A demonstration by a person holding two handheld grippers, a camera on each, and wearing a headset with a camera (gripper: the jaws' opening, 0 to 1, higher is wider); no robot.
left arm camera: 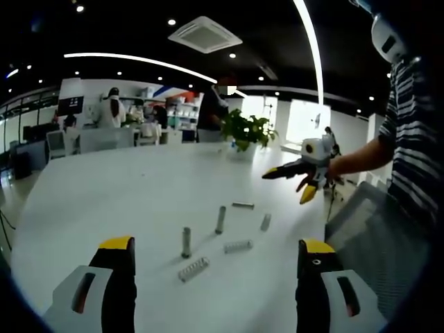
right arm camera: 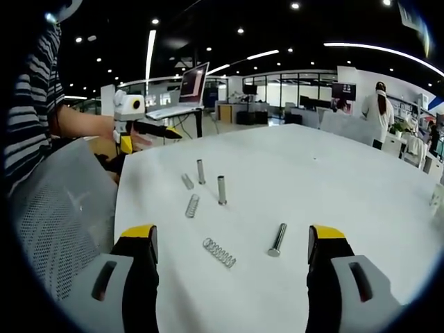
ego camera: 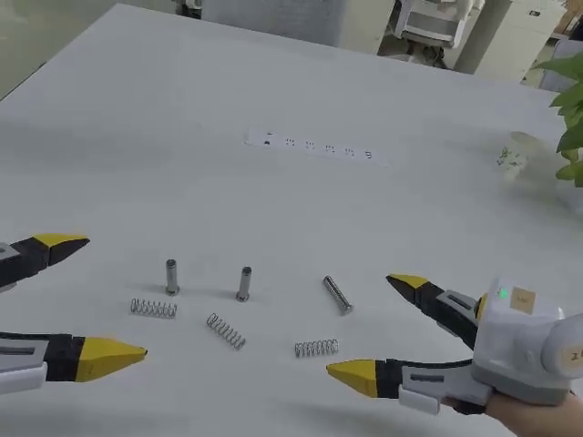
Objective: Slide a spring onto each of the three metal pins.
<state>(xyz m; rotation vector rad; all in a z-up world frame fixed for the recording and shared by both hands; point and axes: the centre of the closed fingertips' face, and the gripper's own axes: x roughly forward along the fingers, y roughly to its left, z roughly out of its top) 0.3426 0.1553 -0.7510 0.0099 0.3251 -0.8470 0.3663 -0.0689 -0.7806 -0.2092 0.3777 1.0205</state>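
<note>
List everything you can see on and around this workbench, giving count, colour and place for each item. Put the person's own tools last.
table: one, white, under everything
metal pins: three, silver, in a row at the near middle; two upright, the right one lying down
springs: three, silver, lying loose just in front of the pins
power strip: one, white, further back
plant: one, green, far right edge
left gripper: one, black with yellow tips, open, left of the pins
right gripper: one, black with yellow tips, open, right of the pins

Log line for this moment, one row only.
left gripper open | right gripper open | two upright pins, one lying pin | springs all loose
</note>
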